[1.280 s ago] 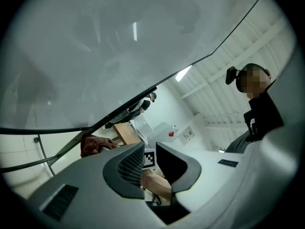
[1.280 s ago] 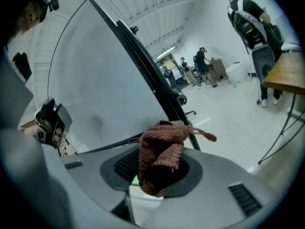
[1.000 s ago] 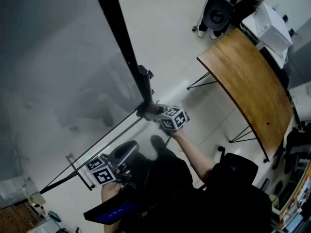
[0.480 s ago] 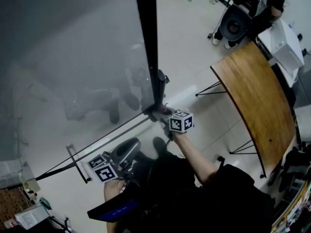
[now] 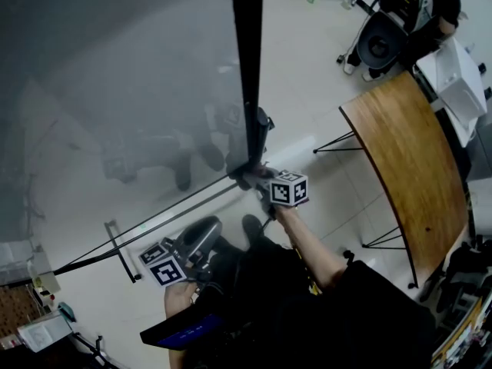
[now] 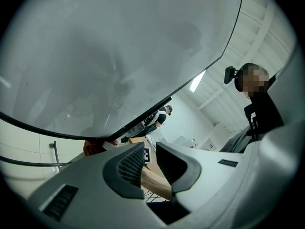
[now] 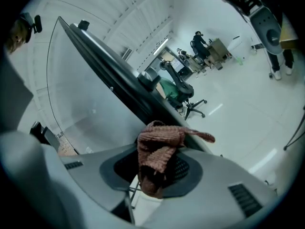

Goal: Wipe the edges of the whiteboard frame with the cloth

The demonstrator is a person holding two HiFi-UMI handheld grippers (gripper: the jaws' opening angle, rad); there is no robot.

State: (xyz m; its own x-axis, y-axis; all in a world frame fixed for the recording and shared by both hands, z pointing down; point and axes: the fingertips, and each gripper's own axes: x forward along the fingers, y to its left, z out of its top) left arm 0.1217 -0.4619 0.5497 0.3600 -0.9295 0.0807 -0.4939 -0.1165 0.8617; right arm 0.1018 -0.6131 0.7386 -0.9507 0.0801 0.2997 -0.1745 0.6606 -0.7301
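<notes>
The right gripper [image 5: 252, 178] is clenched on a brownish knitted cloth [image 7: 159, 147], held at the lower corner of the black whiteboard frame [image 5: 247, 75]. The left gripper [image 6: 150, 162] hangs below the frame near the person's body, jaws apart and empty. A wooden table [image 5: 403, 152] stands right of the frame, with an office chair [image 5: 377, 41] beyond it.

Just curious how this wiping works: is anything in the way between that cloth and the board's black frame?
Nothing visible is. The right gripper holds the cloth in its jaws right at the frame's lower corner, with no gap showing between them.
</notes>
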